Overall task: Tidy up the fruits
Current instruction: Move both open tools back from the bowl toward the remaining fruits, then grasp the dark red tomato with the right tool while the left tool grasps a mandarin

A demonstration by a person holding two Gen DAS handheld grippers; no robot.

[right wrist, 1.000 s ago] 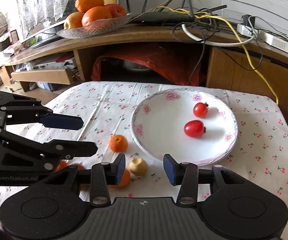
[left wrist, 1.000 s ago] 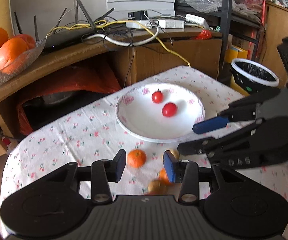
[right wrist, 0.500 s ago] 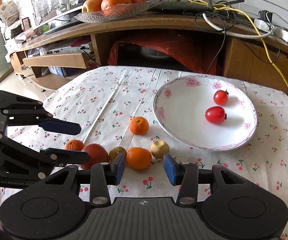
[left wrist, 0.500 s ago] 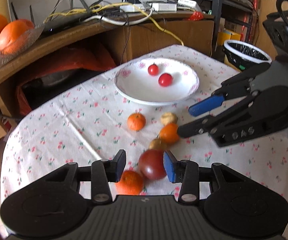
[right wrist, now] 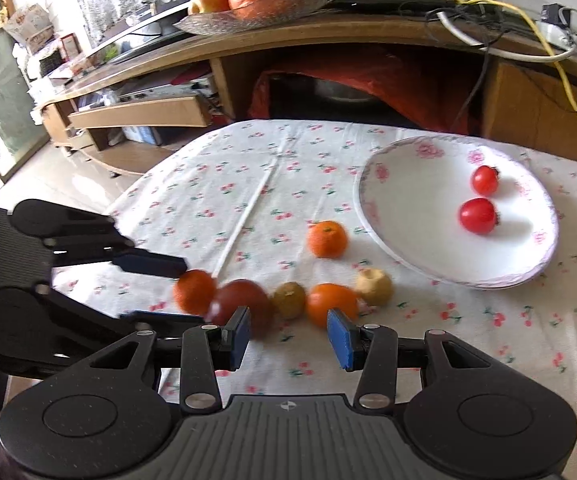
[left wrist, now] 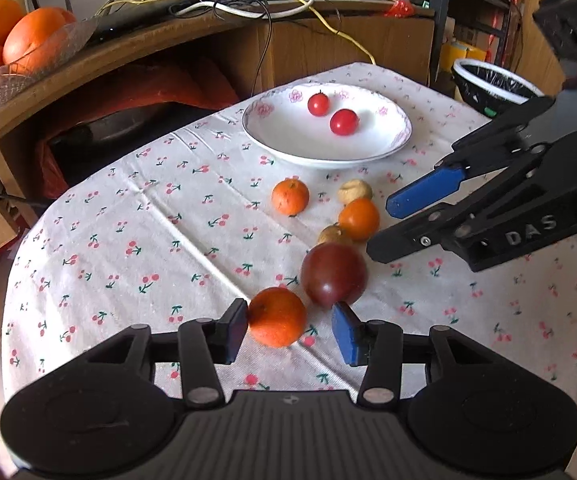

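A white plate (left wrist: 272, 148) with two cherry tomatoes (left wrist: 344, 121) stands at the far side of the cherry-print tablecloth. In front of it lies a loose row of fruit: a mandarin (left wrist: 290, 197), a beige fruit (left wrist: 354, 191), an orange (left wrist: 359, 219), a small brown fruit (left wrist: 332, 235), a dark red fruit (left wrist: 334, 274) and a near orange (left wrist: 277, 316). My left gripper (left wrist: 290, 332) is open, and the near orange sits between its fingers. My right gripper (right wrist: 288, 338) is open and holds nothing. It hovers just short of the brown fruit (right wrist: 288, 300) and the orange (right wrist: 330, 304).
A glass bowl of large oranges (left wrist: 12, 64) stands on the wooden shelf behind the table, beside cables and a router. A black bin with a white rim (left wrist: 492, 84) stands past the table's far right corner. The table's left edge drops to the floor.
Both grippers have drawn back from the plate toward the table's near side. The near orange and the dark red fruit came into view, and the near orange now lies between my left fingers.
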